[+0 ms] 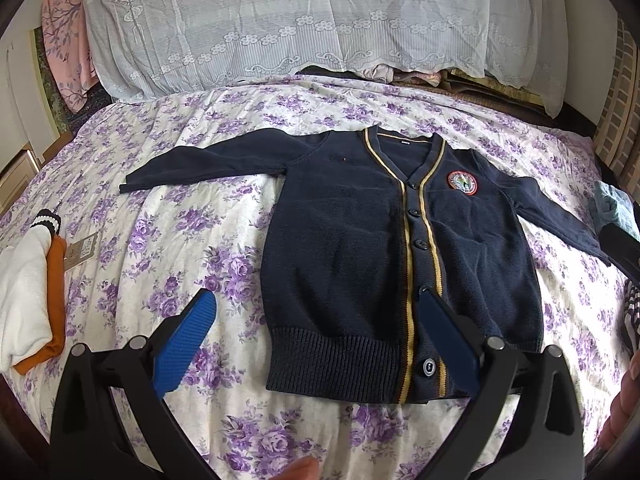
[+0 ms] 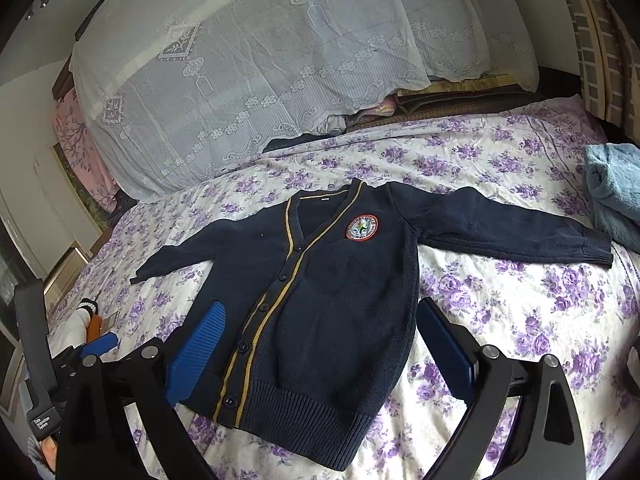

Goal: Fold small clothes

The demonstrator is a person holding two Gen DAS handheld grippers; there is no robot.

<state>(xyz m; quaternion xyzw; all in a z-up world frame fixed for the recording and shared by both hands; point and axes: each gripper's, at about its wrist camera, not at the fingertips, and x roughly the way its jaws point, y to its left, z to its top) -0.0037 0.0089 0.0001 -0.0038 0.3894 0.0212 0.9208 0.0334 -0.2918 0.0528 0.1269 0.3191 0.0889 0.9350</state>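
A small navy cardigan [image 1: 360,240] with yellow placket stripes and a round chest badge lies flat and face up on the floral bed sheet [image 1: 180,220], both sleeves spread out. It also shows in the right wrist view [image 2: 340,292]. My left gripper [image 1: 316,300] is open and empty, hovering above the cardigan's lower left hem. My right gripper [image 2: 320,308] is open and empty, hovering above the cardigan's lower half. The left gripper [image 2: 96,344] shows partly at the left edge of the right wrist view.
A folded white and orange garment [image 1: 28,300] and a paper tag [image 1: 82,250] lie at the bed's left. A light blue cloth [image 2: 612,192] lies by the right sleeve cuff. A lace-covered pile [image 1: 280,20] stands at the bed's far side.
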